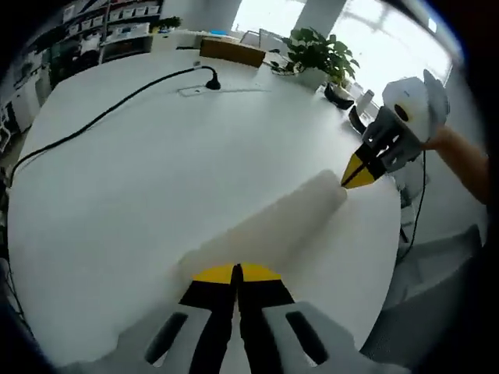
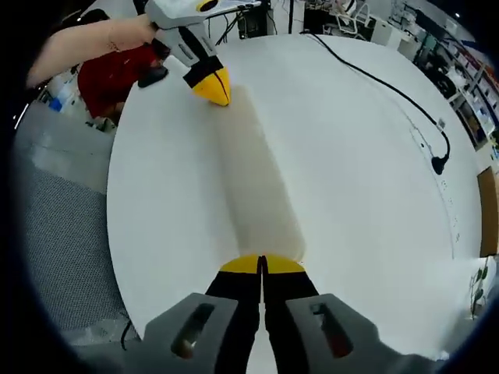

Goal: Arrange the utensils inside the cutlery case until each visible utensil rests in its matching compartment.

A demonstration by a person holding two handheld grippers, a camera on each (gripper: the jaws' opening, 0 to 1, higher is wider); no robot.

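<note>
A pale, rolled-up cutlery case lies on the round white table; no utensils show. My left gripper is shut, its yellow tips against the near end of the roll. At the far end, my right gripper comes in from the right, its tip touching the roll. In the right gripper view the same case runs away from my shut right gripper toward the left gripper at the top. Whether either pair of jaws pinches any fabric cannot be told.
A black cable with a plug crosses the far table, also visible as a cable at right. A potted plant and a wooden box stand at the far edge. The table edge drops to grey floor.
</note>
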